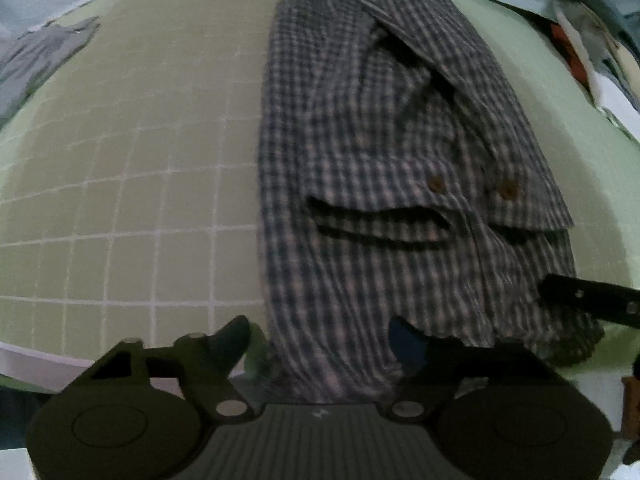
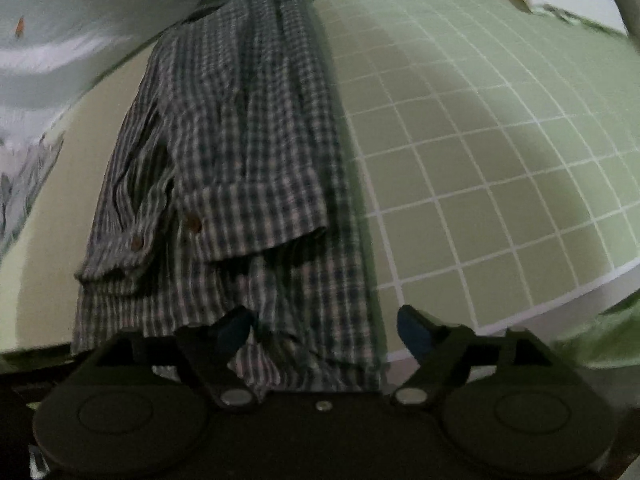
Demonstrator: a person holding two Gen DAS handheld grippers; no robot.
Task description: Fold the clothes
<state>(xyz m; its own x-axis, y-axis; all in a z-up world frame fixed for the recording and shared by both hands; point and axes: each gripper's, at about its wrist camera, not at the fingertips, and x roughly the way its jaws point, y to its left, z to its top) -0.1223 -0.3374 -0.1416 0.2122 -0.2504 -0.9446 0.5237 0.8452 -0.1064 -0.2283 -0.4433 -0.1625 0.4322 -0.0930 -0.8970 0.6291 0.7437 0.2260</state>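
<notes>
A plaid shirt [image 1: 400, 184] is lying folded into a long narrow strip on a green grid mat [image 1: 132, 200]. In the left wrist view the shirt is filling the centre and right of the frame, running from the top edge down to the bottom. Its sleeves are folded in over the body, and two brown cuff buttons [image 1: 436, 183] are showing at centre right.

The left gripper [image 1: 320, 344] is sitting at the bottom centre of that view, its jaws standing wide apart around the near hem of the shirt and gripping nothing. A dark finger of the right gripper [image 1: 588, 302] is reaching in from the right edge, touching the shirt's side.

In the right wrist view the shirt is filling the left and centre, with bare mat to the right. The right gripper [image 2: 326, 330] is at bottom centre, jaws also wide, with the hem lying between them. Other clothes [image 1: 40, 60] are lying blurred at the upper left of the left view.
</notes>
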